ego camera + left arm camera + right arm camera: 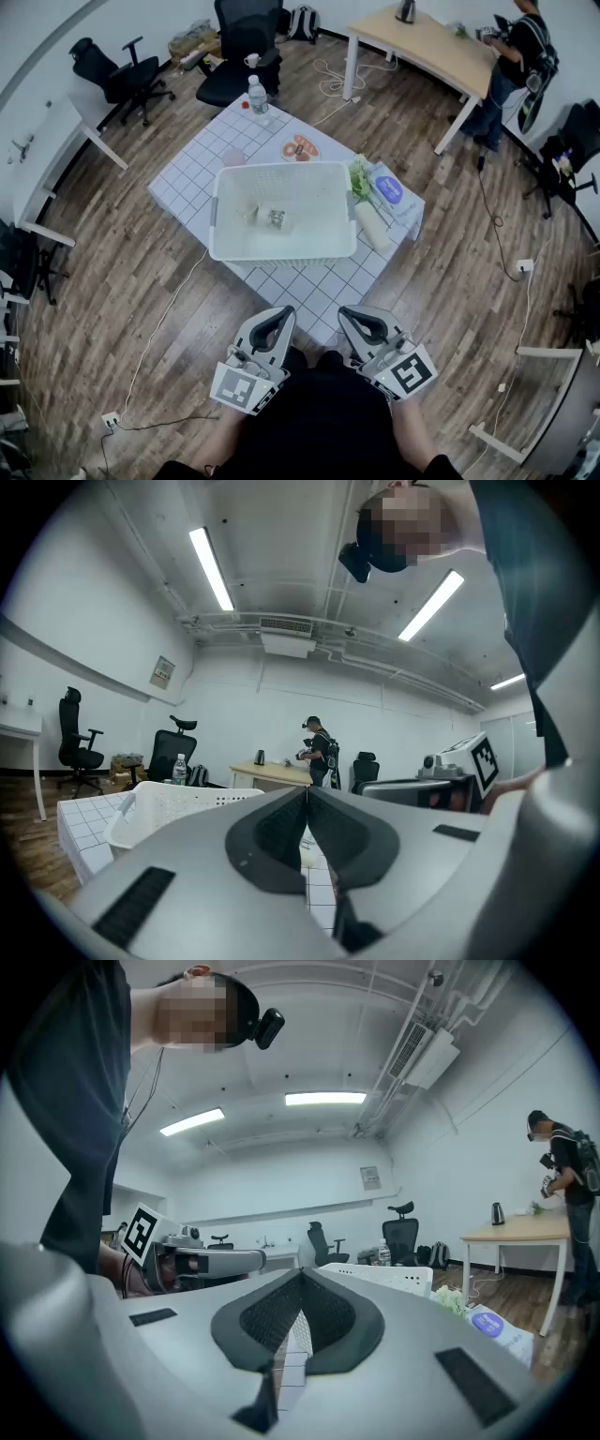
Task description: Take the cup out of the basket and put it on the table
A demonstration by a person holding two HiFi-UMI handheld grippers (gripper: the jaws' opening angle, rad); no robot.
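A white plastic basket (281, 251) stands in the middle of a low table covered with a white checked cloth (309, 291). Inside it a small pale cup (275, 218) lies on the bottom, beside another small pale object (248, 211). Both grippers are held close to my body, short of the table's near corner, pointing level toward the basket. My left gripper (281, 314) is shut with nothing between its jaws, its tips meeting in the left gripper view (306, 789). My right gripper (347, 314) is likewise shut and empty (301, 1272). The basket's rim shows in both gripper views (169, 803) (384, 1277).
On the table around the basket are a water bottle (258, 96), a plate of food (300, 148), a blue packet (394, 192), a green bunch (359, 178) and a white roll (373, 225). Office chairs (239, 56) stand behind. A person (511, 56) stands at a wooden desk (431, 42).
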